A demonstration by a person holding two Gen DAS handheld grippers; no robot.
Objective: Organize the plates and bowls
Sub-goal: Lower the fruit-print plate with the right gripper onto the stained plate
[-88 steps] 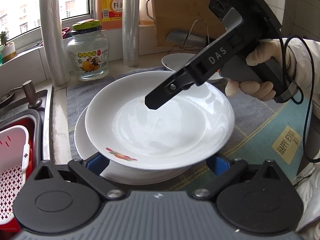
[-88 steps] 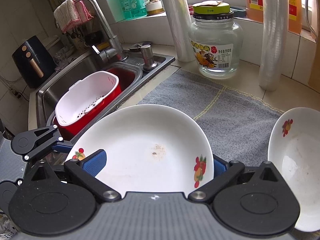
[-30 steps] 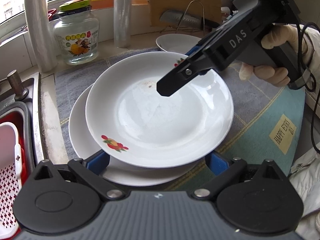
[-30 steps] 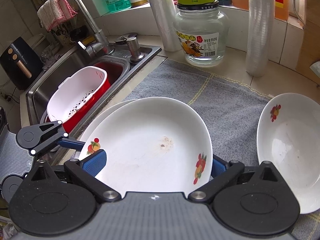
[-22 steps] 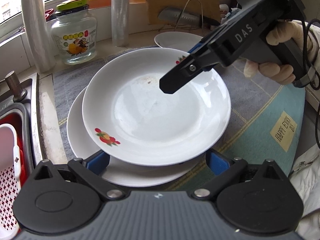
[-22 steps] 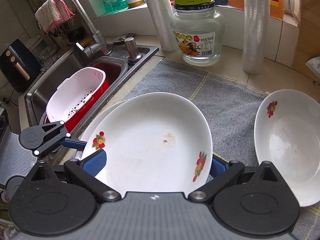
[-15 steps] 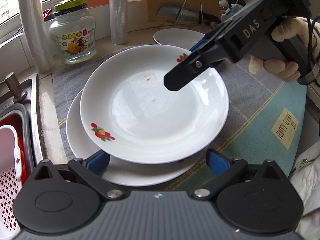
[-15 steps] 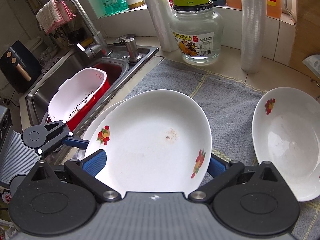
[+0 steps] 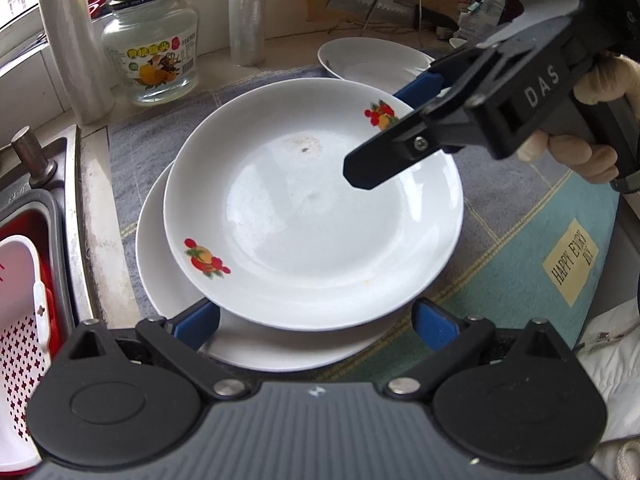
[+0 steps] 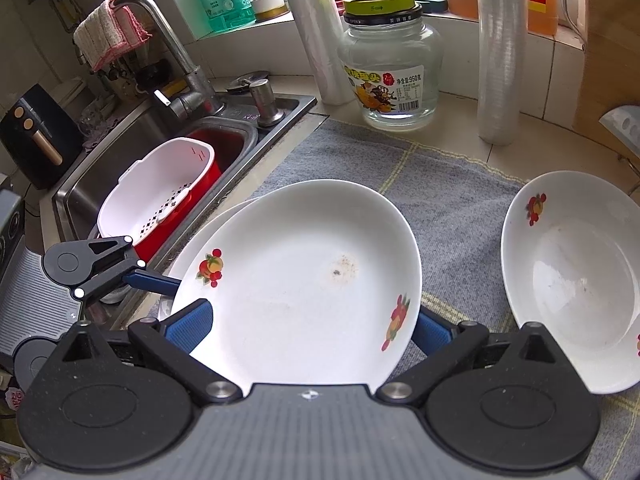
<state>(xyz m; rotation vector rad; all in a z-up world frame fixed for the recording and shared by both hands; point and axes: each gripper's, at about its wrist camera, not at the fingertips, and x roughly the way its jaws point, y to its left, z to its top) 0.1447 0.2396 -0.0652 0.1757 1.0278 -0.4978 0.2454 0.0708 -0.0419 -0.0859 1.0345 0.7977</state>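
Note:
A white deep plate with fruit prints [image 9: 312, 216] [image 10: 304, 288] lies on top of a larger white plate [image 9: 168, 292] [image 10: 200, 240] on the grey mat. My left gripper [image 9: 316, 324] is open, its blue pads either side of the plates' near rim. My right gripper [image 10: 308, 328] is open too, its pads astride the top plate's opposite rim; in the left wrist view one of its fingers [image 9: 384, 156] reaches over the plate. Whether any pad touches the plate I cannot tell. A second fruit-print bowl [image 10: 576, 276] [image 9: 376, 60] sits apart on the mat.
A sink [image 10: 132, 148] with a red and white colander basket [image 10: 156, 192] lies left of the mat. A glass jar [image 10: 392, 68], two plastic film rolls [image 10: 500, 52] and bottles stand by the window. A knife on a rack [image 9: 384, 4] is behind the bowl.
The top plate has come down onto the larger plate and both grippers have drawn back a little from it. The left camera has risen, showing more of the mat.

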